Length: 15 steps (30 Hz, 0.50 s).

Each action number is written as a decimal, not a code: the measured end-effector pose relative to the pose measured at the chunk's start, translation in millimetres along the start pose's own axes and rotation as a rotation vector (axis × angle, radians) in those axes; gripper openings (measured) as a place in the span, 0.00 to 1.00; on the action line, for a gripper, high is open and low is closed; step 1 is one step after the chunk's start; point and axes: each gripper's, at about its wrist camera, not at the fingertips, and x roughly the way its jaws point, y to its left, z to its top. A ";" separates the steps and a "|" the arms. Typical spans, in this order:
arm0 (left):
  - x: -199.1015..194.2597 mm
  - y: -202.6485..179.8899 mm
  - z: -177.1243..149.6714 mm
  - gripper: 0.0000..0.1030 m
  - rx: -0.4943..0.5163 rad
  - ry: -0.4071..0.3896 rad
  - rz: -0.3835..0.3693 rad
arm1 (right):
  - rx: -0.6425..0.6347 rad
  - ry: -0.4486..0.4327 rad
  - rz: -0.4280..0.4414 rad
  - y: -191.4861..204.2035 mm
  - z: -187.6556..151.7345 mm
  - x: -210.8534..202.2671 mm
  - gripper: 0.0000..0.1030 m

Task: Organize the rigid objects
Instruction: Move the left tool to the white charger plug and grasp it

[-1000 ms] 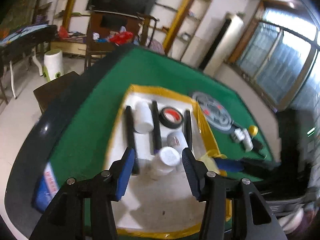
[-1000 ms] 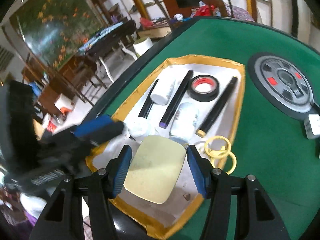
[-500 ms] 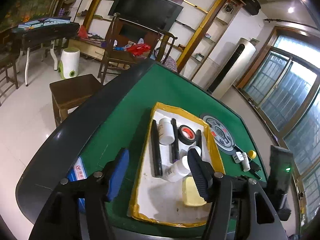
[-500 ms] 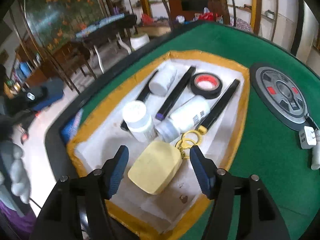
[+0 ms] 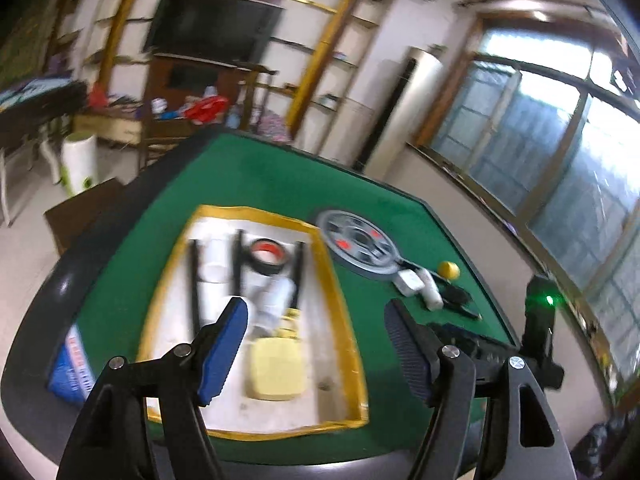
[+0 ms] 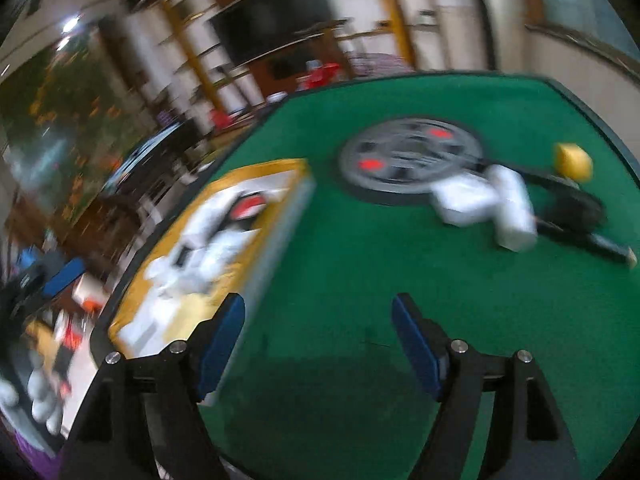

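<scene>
A white tray with a yellow rim (image 5: 336, 304) lies on the green table. In it are a pale yellow block (image 5: 276, 372), white bottles (image 5: 276, 300), a black tape roll with a red core (image 5: 266, 256) and black sticks (image 5: 194, 280). My left gripper (image 5: 316, 320) hangs above the tray's near end, jaws opening, nothing between them. My right gripper (image 6: 318, 316) is over bare green felt to the right of the tray (image 6: 280, 224), jaws opening and empty. White items (image 6: 488, 204), a yellow ball (image 6: 572, 160) and a black object (image 6: 576, 216) lie far right.
A grey round disc with red marks (image 5: 360, 244) (image 6: 408, 156) sits in the table beside the tray. A blue packet (image 5: 74, 368) lies at the table's left edge. A black device with a green light (image 5: 540, 320) stands at the right. Chairs and shelves fill the room behind.
The left gripper let go of a white bottle, drew back and up, and widened. The right gripper released the yellow block into the tray and swung right over the felt.
</scene>
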 end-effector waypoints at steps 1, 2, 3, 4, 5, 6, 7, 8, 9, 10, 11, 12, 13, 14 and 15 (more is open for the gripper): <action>4.1 -10.6 -1.5 0.72 0.025 0.014 -0.010 | 0.036 -0.009 -0.011 -14.1 -0.7 -4.7 0.73; 7.8 -18.6 -2.4 0.72 0.042 0.027 -0.017 | 0.072 -0.021 -0.018 -28.9 -2.8 -9.7 0.73; 10.4 -25.3 -3.4 0.72 0.057 0.037 -0.023 | 0.107 -0.037 -0.029 -44.5 -4.3 -16.4 0.73; 12.5 -30.5 -4.3 0.72 0.068 0.044 -0.026 | 0.132 -0.056 -0.044 -59.0 -5.6 -24.0 0.73; 15.5 -37.6 -5.1 0.72 0.084 0.055 -0.027 | 0.146 -0.071 -0.059 -69.8 -6.3 -30.2 0.73; 17.7 -42.6 -5.3 0.72 0.093 0.063 -0.027 | 0.157 -0.087 -0.079 -80.2 -6.5 -36.8 0.73; 20.7 -47.7 -6.3 0.72 0.100 0.071 -0.028 | 0.163 -0.098 -0.096 -87.9 -6.7 -41.4 0.73; 24.0 -52.8 -7.4 0.72 0.104 0.082 -0.031 | 0.169 -0.117 -0.128 -99.5 -5.0 -49.2 0.73; 27.0 -57.0 -9.1 0.72 0.107 0.093 -0.033 | 0.171 -0.136 -0.161 -108.4 -2.7 -55.0 0.73; 31.2 -61.7 -10.2 0.72 0.111 0.105 -0.034 | 0.168 -0.153 -0.189 -116.6 1.6 -56.8 0.73; 37.0 -68.1 -11.9 0.72 0.119 0.121 -0.035 | 0.159 -0.192 -0.251 -126.2 7.8 -64.3 0.73; 40.6 -72.5 -13.1 0.72 0.124 0.131 -0.037 | 0.159 -0.222 -0.296 -133.8 11.2 -69.3 0.74; 44.6 -78.9 -14.9 0.72 0.131 0.142 -0.039 | 0.171 -0.277 -0.364 -146.1 18.1 -76.0 0.81; 47.8 -84.2 -16.3 0.72 0.138 0.149 -0.042 | 0.180 -0.311 -0.394 -154.3 21.9 -78.5 0.89; 51.2 -90.6 -18.1 0.72 0.147 0.156 -0.044 | 0.198 -0.357 -0.432 -167.6 28.2 -82.1 0.90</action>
